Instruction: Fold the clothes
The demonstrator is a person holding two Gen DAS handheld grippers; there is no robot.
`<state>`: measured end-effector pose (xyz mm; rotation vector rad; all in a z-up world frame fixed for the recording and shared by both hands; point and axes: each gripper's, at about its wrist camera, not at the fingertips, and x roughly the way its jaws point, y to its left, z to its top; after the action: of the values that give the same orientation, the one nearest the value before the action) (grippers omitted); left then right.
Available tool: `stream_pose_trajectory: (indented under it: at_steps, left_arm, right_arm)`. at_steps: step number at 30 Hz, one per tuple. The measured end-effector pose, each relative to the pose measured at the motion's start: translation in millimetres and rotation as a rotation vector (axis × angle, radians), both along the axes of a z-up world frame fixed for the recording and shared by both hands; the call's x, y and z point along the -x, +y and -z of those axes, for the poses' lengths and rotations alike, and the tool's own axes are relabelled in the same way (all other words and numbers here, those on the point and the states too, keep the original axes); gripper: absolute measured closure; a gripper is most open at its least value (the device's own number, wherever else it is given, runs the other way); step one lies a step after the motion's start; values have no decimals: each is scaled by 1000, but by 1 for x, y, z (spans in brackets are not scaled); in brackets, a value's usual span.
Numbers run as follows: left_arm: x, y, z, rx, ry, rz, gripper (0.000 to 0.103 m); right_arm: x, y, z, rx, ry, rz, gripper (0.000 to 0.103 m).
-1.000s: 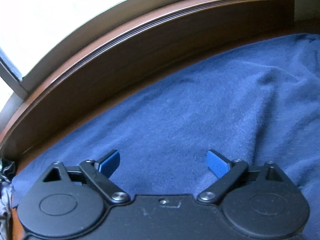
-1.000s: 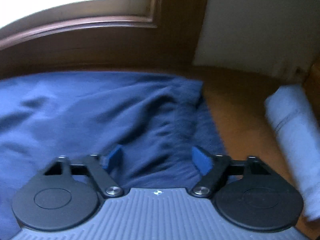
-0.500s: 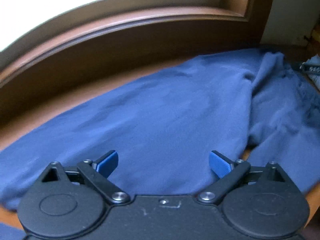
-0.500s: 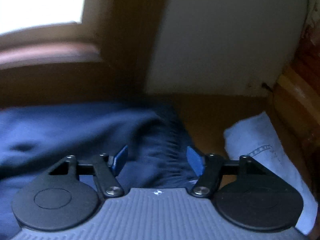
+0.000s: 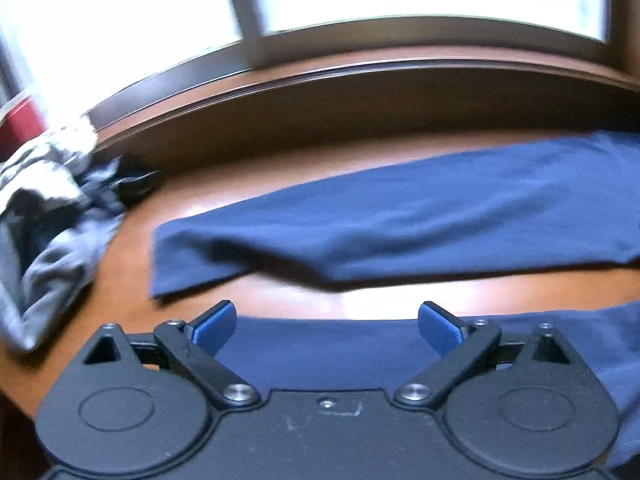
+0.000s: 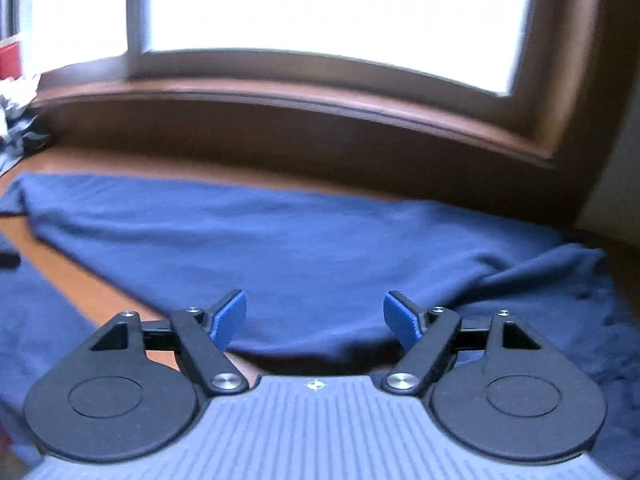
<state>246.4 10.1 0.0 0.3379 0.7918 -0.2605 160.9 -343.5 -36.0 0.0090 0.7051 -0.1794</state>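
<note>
A dark blue garment (image 5: 400,220) lies spread on the brown wooden table (image 5: 360,300), two long legs running left to right with a bare strip of wood between them. My left gripper (image 5: 326,326) hangs open over the near leg (image 5: 320,352), nothing between its blue pads. In the right wrist view the same blue garment (image 6: 320,248) fills the middle, rumpled at its right end (image 6: 580,280). My right gripper (image 6: 314,318) stands open above the cloth and holds nothing.
A heap of grey and white clothes (image 5: 48,200) sits at the table's left end, with a small black object (image 5: 138,186) beside it. A wooden window sill (image 6: 280,96) and bright window run along the far side. A pale wall (image 6: 616,200) closes the right.
Both grippers have pulled back and risen from the cloth. The left view now shows the garment's left end and the clothes heap; the right view swung left from the wall toward the window.
</note>
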Motion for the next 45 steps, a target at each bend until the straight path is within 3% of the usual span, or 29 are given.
stream_pose_trajectory:
  at_steps: [5,14,18,24,29,35,40,45]
  left_arm:
    - [-15,20,0,-33,2,-115,6]
    - [-52,28,1,-71,-27,-167,6]
    - [-79,35,10,-30,17,-86,6]
    - [-118,46,23,33,86,42,6]
    - [-152,55,34,86,144,149,6]
    - [-182,73,43,75,162,170,6]
    - [-198,76,57,-35,163,159,4]
    - [-194,78,55,-98,171,214,2]
  right_arm:
    - [-25,24,5,-81,16,-65,25]
    - [-49,58,12,-195,10,-69,24]
    - [-46,73,8,-187,11,-90,23]
    - [-50,88,6,-223,-3,-9,21]
    - [-70,117,9,-144,37,64,21]
    - [-96,138,5,-87,80,110,21]
    - [-110,137,8,-60,121,139,21]
    - [-118,135,12,-49,144,142,21]
